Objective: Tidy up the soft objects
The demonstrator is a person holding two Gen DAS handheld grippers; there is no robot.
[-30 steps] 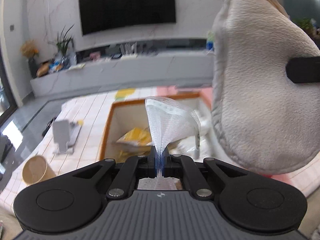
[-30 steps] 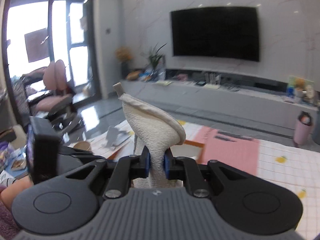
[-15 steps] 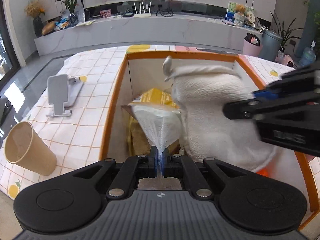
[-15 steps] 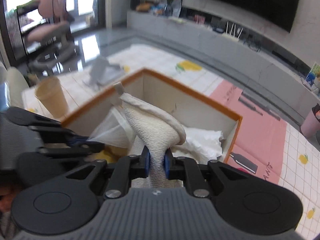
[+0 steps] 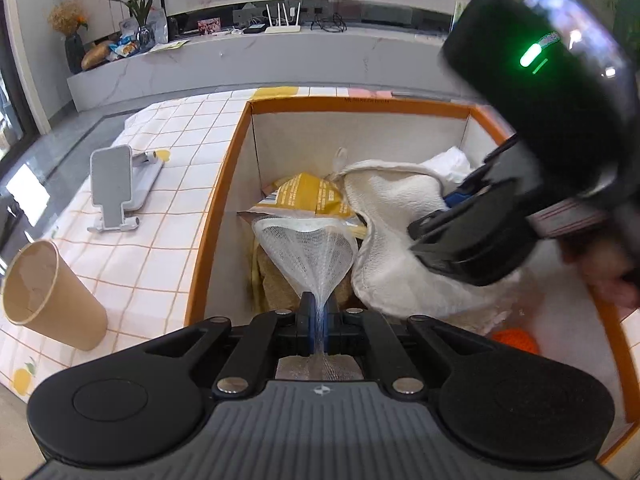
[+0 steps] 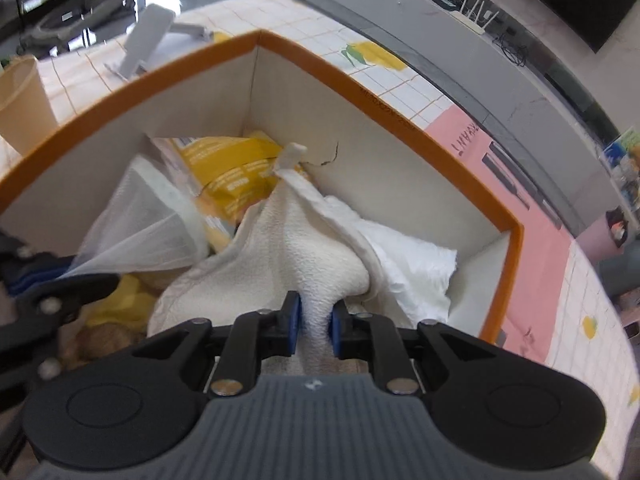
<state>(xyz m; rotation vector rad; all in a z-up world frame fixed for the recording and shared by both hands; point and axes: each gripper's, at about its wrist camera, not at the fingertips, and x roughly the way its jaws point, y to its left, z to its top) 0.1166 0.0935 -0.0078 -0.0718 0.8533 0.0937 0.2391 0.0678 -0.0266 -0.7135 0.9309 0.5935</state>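
An orange-rimmed box (image 5: 360, 103) with white walls stands on the table. My left gripper (image 5: 318, 312) is shut on a white mesh net (image 5: 308, 248) that fans out over a yellow packet (image 5: 308, 196) inside the box. My right gripper (image 6: 315, 316) reaches down into the box with a white terry cloth (image 6: 304, 248) between its blue pads; its jaws are opening while the pads still touch the cloth. The cloth (image 5: 392, 272) sags onto the things in the box, right of the net. The left wrist view shows the right gripper (image 5: 436, 220) close beside the net.
A paper cup (image 5: 48, 300) and a grey phone stand (image 5: 116, 184) sit on the checked tablecloth left of the box. A crumpled white sheet (image 6: 408, 264) and something orange (image 5: 516, 340) lie in the box. A pink mat (image 6: 532, 216) lies beyond it.
The right gripper swung down from high above the table into the box with the terry cloth, which now rests on the contents. The left gripper tipped down slightly with the net.
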